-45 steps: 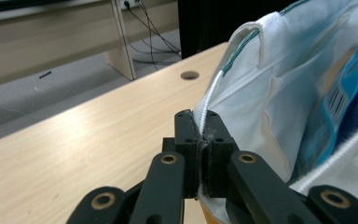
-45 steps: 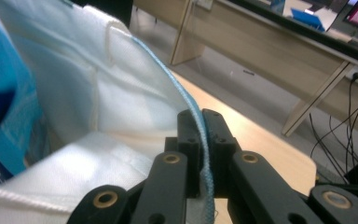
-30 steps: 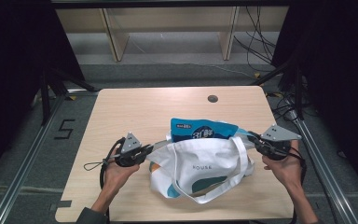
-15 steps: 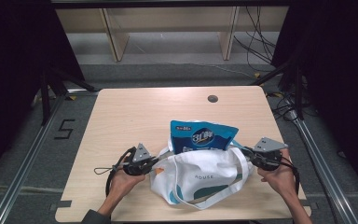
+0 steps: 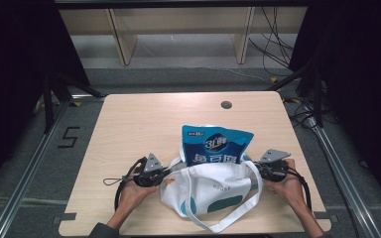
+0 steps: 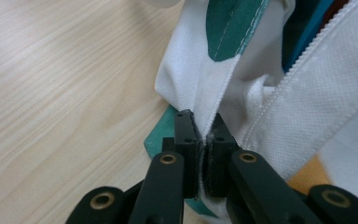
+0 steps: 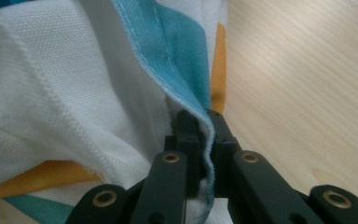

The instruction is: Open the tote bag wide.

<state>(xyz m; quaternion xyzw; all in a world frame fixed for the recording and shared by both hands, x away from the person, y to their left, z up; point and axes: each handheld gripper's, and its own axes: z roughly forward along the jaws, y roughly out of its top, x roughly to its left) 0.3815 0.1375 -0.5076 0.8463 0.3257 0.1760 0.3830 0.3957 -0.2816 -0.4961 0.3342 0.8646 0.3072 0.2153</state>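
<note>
Hand-held grippers, left (image 5: 164,174) and right (image 5: 256,170), pinch opposite rims of our white tote bag (image 5: 213,194) on the surface (image 5: 129,129), blue pouch (image 5: 215,146) half inside; next, we judge, both must draw the mouth up over it.

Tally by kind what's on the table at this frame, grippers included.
Grippers: 2, left gripper and right gripper, each clamped on the bag's edge
White tote bag: 1
Blue pouch standing in the bag: 1
Total: 4
</note>
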